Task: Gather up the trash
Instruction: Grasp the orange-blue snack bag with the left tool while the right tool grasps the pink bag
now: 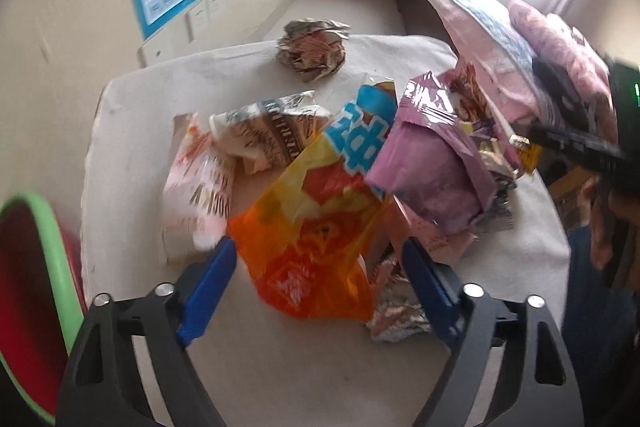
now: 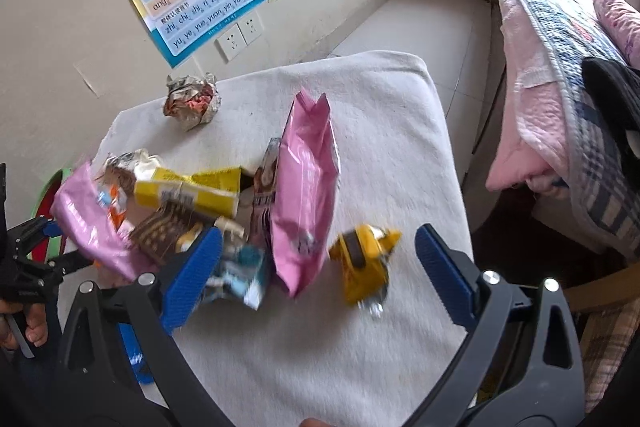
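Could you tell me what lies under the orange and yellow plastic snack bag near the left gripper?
A crumpled silver foil wrapper pokes out beneath the orange and yellow plastic snack bag, resting on the white cloth-covered table. Anything else under it is hidden.

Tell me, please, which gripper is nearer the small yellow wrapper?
Right. The right gripper has the small yellow wrapper between its open fingers; the left gripper is across the pile.
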The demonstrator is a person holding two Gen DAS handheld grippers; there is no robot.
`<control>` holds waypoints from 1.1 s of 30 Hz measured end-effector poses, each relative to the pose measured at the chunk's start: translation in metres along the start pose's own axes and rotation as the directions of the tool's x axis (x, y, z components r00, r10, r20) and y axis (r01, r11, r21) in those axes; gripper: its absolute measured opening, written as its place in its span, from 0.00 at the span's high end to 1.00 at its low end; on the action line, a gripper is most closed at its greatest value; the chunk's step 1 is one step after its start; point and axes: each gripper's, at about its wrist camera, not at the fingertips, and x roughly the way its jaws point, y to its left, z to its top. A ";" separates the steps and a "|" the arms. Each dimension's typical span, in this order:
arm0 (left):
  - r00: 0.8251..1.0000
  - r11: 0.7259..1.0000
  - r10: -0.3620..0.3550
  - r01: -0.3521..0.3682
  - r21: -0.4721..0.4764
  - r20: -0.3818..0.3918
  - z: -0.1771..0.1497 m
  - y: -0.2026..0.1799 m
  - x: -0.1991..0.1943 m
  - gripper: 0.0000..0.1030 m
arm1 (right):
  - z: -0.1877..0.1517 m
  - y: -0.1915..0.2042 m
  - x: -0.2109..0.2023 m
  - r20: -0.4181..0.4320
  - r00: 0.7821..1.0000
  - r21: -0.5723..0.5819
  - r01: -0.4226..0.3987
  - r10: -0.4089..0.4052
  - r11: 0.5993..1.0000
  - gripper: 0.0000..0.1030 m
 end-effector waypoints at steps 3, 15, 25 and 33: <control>1.000 0.999 0.007 -0.007 0.040 -0.005 0.008 0.000 0.007 0.34 | 0.011 0.002 0.013 -0.024 1.000 0.023 -0.008 0.008 1.000 0.10; 0.999 0.999 -0.038 0.038 -0.012 -0.009 0.000 0.013 0.012 0.60 | 0.027 0.002 0.062 -0.133 0.988 0.094 -0.068 0.080 0.993 0.60; 0.995 0.978 -0.088 0.096 -0.188 0.047 -0.009 0.024 -0.017 0.67 | 0.030 0.020 0.007 0.015 0.994 0.043 -0.106 0.105 0.993 0.62; 0.998 0.977 -0.025 0.037 -0.208 0.062 -0.029 0.028 -0.039 0.68 | 0.034 0.027 -0.045 0.133 0.989 -0.038 -0.058 0.062 0.998 0.62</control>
